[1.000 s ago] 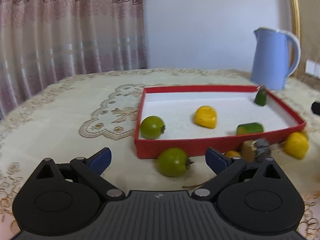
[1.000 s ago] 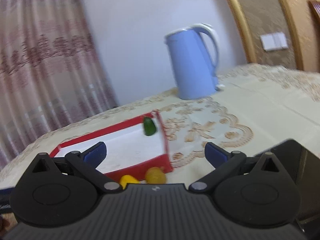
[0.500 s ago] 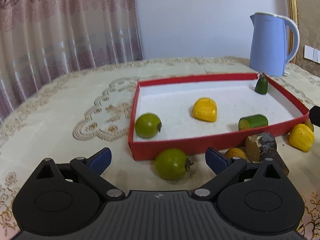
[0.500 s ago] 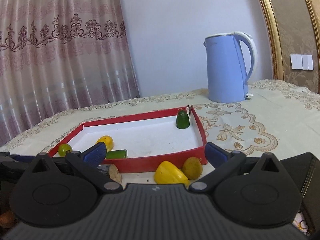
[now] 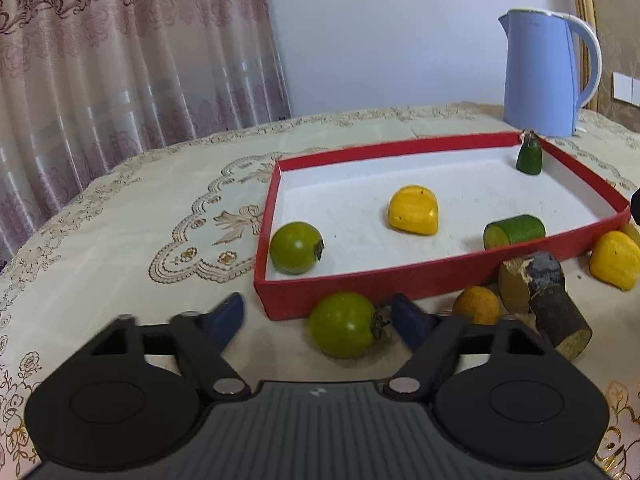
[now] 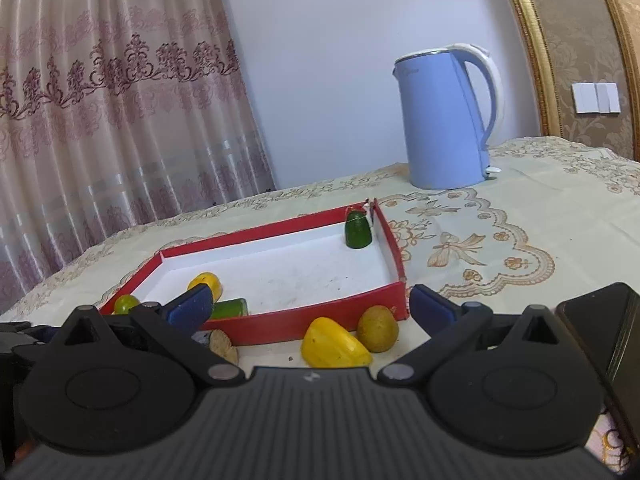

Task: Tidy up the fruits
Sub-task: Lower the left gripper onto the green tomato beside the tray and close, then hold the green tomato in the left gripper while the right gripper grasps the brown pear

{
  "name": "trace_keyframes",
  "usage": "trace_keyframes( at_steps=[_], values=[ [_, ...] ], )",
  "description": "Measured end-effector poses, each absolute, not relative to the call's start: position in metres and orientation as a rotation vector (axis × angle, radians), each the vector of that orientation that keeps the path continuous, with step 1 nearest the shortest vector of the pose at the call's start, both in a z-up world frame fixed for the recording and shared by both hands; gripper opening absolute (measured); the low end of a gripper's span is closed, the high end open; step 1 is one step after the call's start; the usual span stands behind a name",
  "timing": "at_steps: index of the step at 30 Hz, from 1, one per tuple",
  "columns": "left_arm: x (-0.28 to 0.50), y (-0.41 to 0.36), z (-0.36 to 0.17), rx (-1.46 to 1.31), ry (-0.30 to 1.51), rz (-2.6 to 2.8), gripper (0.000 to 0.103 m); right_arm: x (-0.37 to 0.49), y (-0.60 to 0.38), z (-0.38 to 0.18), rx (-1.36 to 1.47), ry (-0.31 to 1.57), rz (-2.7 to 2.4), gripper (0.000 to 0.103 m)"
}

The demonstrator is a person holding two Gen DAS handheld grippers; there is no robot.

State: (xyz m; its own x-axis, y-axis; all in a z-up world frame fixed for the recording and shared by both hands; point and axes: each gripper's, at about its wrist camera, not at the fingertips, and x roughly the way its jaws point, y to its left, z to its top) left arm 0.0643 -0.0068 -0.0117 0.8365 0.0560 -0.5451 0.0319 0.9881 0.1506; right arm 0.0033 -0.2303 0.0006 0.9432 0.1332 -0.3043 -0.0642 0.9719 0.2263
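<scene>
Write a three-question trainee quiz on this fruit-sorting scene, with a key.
1. True or false: the green tomato between the left gripper fingers lies inside the red tray.
2. How many items lie inside the tray?
A. two
B. four
C. six
3. Fill in: behind the tray's far corner stands a blue ____.

Key:
1. False. It lies on the tablecloth against the tray's near wall; the jaws have just been closing around it, pads not yet pressing.
2. B: green tomato, yellow piece, cucumber piece, dark green piece.
3. kettle.
</scene>
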Motion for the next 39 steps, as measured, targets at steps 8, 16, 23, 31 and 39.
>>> trace_keyframes(
  at_steps=[8, 16, 23, 31, 39],
  values=[
    [0.063, 0.002, -0.012, 0.088, 0.579, -0.001, 0.033, 0.002, -0.229, 0.002, 0.215, 0.320, 0.106, 0.103],
    [0.058, 0.009, -0.009, 0.043, 0.545, 0.001, 0.033, -0.003, -0.233, 0.003, 0.224, 0.303, 0.107, 0.103],
    [0.048, 0.024, -0.004, -0.065, 0.486, -0.055, 0.033, 0.003, -0.224, 0.004, 0.047, 0.429, 0.033, 0.103],
    [0.049, 0.020, -0.005, -0.038, 0.492, -0.041, 0.033, -0.004, -0.224, 0.008, -0.008, 0.424, 0.056, 0.103],
    [0.049, 0.020, -0.006, -0.038, 0.493, -0.036, 0.033, 0.003, -0.217, -0.001, -0.037, 0.483, 0.102, 0.080]
  ],
)
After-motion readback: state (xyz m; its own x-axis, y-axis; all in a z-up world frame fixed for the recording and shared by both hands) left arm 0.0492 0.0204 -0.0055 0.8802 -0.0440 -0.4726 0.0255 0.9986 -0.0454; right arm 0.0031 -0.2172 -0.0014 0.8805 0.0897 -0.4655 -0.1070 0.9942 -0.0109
